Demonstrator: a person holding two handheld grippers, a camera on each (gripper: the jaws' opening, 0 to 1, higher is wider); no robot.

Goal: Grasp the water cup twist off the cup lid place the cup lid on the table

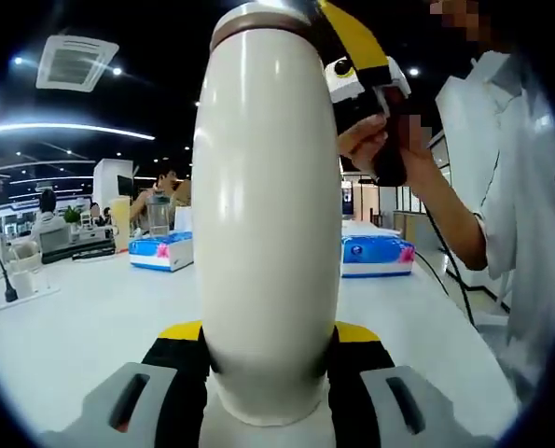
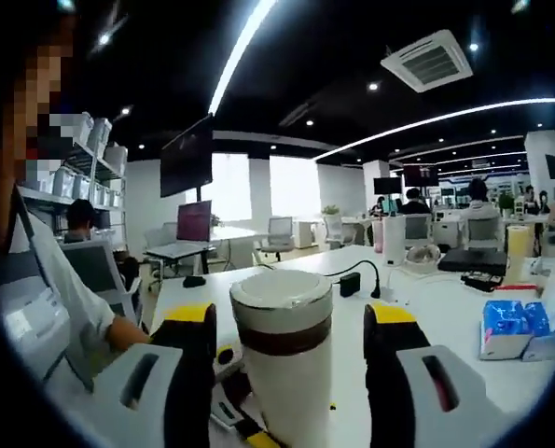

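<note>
A white table (image 1: 90, 317) carries two blue tissue packs (image 1: 162, 252) (image 1: 377, 256), well apart. More tissue packs (image 2: 520, 329) lie on the table (image 2: 445, 308), with a black adapter (image 2: 350, 283) and a keyboard (image 2: 473, 261) behind them.

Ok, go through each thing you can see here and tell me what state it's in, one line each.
water cup: upright, clamped low by the left gripper.
cup lid: on the cup, between the right gripper's open jaws, not gripped.
tissue packs: lying on the table.
</note>
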